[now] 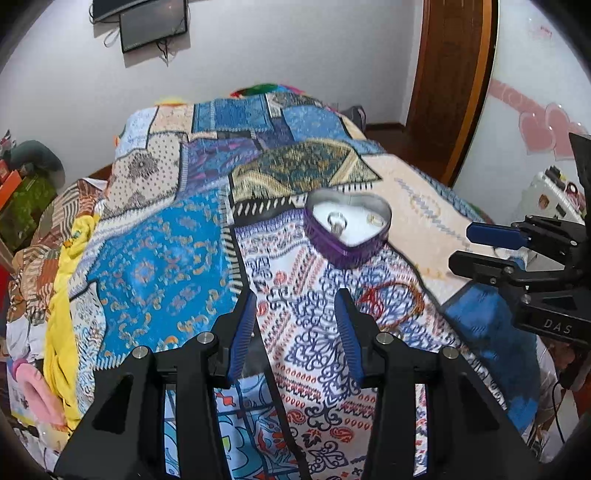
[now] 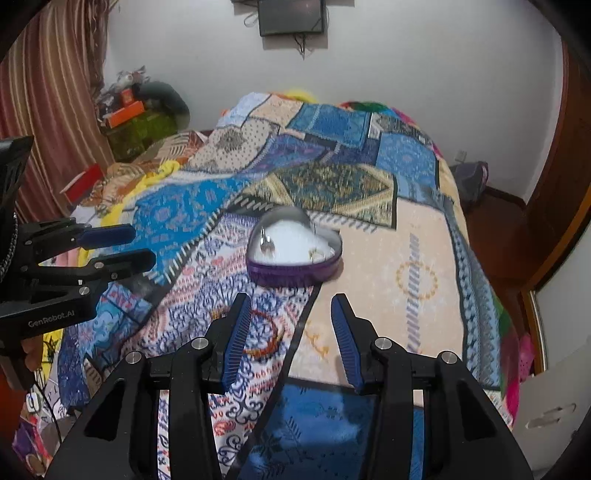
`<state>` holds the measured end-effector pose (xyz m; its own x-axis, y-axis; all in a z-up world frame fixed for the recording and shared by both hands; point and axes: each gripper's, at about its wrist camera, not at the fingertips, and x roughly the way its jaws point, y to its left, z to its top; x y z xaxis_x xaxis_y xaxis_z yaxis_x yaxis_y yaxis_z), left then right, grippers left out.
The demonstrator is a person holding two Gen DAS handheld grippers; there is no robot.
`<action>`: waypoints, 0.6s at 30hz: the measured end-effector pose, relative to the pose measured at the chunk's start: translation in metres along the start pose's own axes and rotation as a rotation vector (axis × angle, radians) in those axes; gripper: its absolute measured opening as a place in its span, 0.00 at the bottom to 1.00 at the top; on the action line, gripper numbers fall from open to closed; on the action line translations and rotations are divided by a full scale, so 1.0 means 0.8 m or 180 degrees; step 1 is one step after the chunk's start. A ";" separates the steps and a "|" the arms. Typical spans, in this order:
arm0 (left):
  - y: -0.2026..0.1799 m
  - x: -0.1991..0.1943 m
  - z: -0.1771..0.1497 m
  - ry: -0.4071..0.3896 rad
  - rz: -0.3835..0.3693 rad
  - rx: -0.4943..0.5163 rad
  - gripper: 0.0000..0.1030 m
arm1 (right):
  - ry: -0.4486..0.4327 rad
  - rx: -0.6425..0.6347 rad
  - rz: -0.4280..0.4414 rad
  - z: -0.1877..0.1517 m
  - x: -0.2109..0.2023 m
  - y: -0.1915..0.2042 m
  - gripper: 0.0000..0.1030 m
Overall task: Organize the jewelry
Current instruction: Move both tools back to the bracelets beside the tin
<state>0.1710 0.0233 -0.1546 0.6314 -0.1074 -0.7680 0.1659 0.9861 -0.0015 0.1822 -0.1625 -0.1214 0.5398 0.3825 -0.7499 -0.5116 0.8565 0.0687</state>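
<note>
A purple heart-shaped tin [image 1: 347, 229] with a white lining sits open on the patchwork bedspread; it also shows in the right wrist view [image 2: 293, 254]. Inside lie a silver ring [image 1: 337, 221] and a smaller gold-toned ring [image 1: 375, 219], also seen in the right wrist view as the silver ring [image 2: 266, 245] and the gold ring [image 2: 317, 254]. A red bangle [image 2: 267, 334] lies on the cloth just ahead of my right gripper [image 2: 291, 314]; it also shows in the left wrist view [image 1: 391, 299]. My left gripper [image 1: 297, 306] is open and empty, short of the tin. My right gripper is open and empty.
The bed [image 1: 166, 236] is covered by a patterned quilt with yellow cloth [image 1: 62, 332] at its left edge. A wall screen [image 2: 291, 16] hangs above. A wooden door [image 1: 450, 74] is at the right. Boxes and clutter [image 2: 133, 118] stand by the striped curtain.
</note>
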 end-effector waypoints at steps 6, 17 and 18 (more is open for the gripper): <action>0.004 0.019 -0.013 0.0141 -0.0011 0.0010 0.42 | 0.0256 0.0051 0.0031 -0.021 0.025 -0.004 0.40; 0.007 0.040 -0.021 0.0239 -0.0075 -0.0077 0.42 | 0.0411 -0.0114 0.0067 -0.029 0.056 0.015 0.40; 0.006 0.042 -0.021 0.0247 -0.0100 -0.0084 0.42 | 0.0407 -0.0154 0.0051 -0.030 0.056 0.017 0.40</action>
<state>0.1802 0.0266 -0.1909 0.5653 -0.1293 -0.8147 0.1640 0.9855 -0.0426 0.1833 -0.1424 -0.1700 0.4431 0.3462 -0.8269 -0.5528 0.8317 0.0519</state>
